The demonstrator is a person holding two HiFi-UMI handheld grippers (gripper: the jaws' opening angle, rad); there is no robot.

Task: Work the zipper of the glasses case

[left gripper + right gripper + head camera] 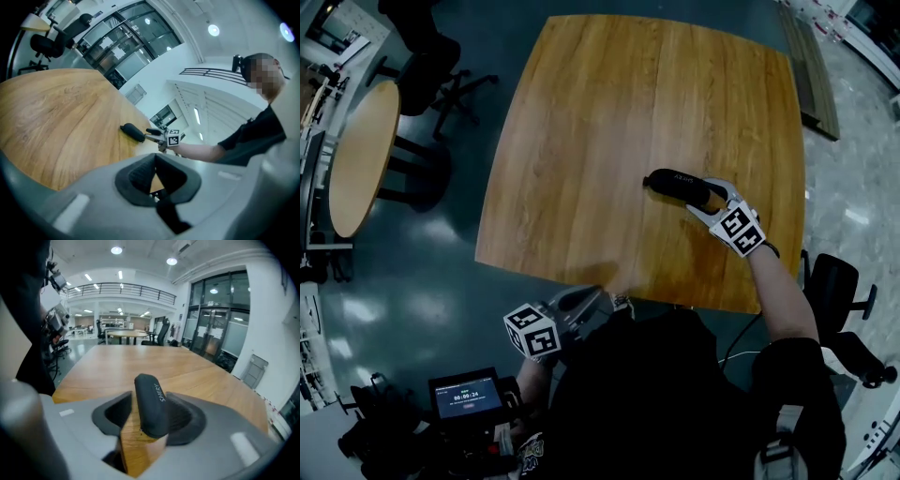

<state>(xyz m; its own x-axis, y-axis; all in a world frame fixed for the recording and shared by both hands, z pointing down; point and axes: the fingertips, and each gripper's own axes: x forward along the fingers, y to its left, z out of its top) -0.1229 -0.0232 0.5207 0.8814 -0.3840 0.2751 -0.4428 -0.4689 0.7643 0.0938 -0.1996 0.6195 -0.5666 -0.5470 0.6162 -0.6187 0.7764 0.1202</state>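
A large square wooden table [609,141] with rounded corners fills most of the head view, standing on a dark glossy floor. A smaller round table [361,155] and a black office chair [431,66] stand off to its left. The person, in a black top, stands at the near edge of the table. The right gripper [705,199] reaches out over the right part of the tabletop, its marker cube facing up. Its jaws stand spread with the glasses case [677,187] lying lengthwise between them; bare wood shows between the case and the left pad (the right pad sits very close, and contact cannot be confirmed). The left gripper [581,302] is at the near table edge, well apart from the case, jaws pressed together on nothing. The case is a slim black oblong lying flat on the table, with small white lettering along its side.
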